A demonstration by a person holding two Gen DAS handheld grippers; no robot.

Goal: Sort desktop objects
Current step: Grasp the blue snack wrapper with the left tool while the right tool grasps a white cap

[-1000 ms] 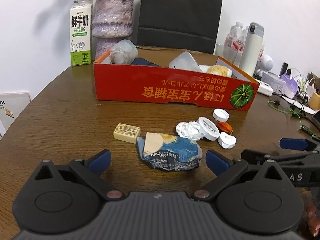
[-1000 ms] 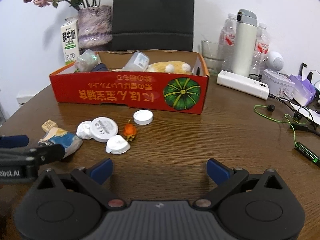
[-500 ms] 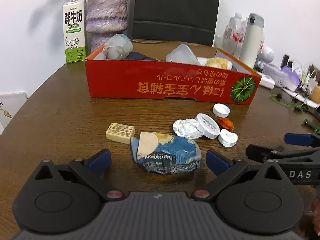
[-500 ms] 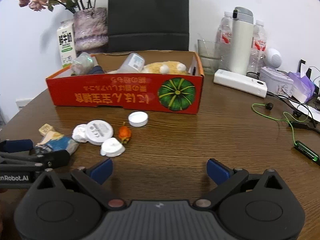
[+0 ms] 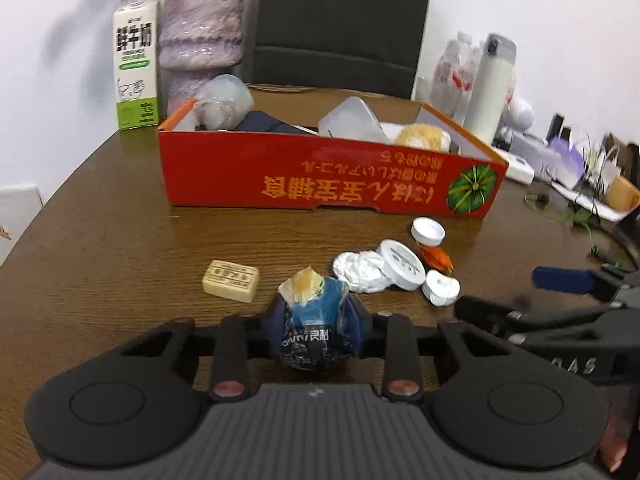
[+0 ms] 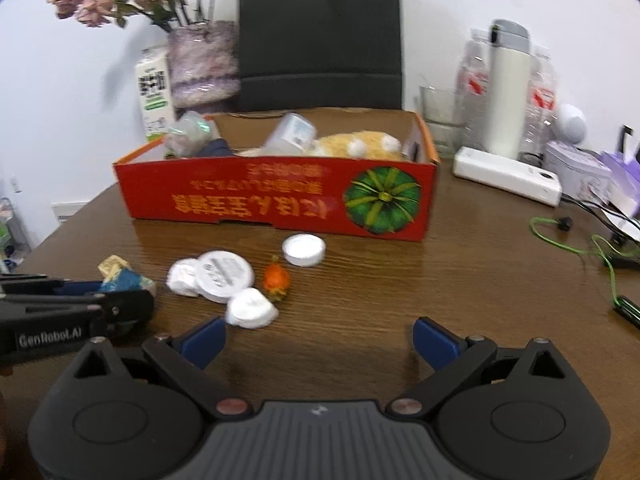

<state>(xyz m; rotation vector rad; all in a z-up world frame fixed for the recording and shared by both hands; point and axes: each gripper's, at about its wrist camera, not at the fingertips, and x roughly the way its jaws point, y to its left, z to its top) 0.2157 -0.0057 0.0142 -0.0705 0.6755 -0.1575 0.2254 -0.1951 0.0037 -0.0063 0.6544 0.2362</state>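
Observation:
My left gripper [image 5: 316,324] is shut on a crumpled blue snack wrapper [image 5: 314,320], squeezed between the blue pads just above the table; the wrapper also shows in the right wrist view [image 6: 122,278]. A tan eraser block [image 5: 231,286] lies left of it. Crumpled foil [image 5: 358,276], a round white lid [image 5: 401,270], a white cap [image 5: 428,231], a small white piece [image 5: 442,294] and an orange wrapper [image 5: 436,255] lie to the right. The red cardboard box [image 5: 320,184] stands behind. My right gripper [image 6: 320,340] is open and empty over bare table.
The box holds plastic cups, a dark item and a yellow plush. A milk carton [image 5: 135,60], vase [image 5: 202,40] and black chair [image 5: 344,20] stand behind. A thermos [image 6: 508,88], bottles, a white power strip [image 6: 506,176] and green cable [image 6: 576,240] are at the right.
My left gripper moved forward and closed on the blue wrapper, which is now squeezed narrow between the pads. The right gripper stayed open and shifted slightly.

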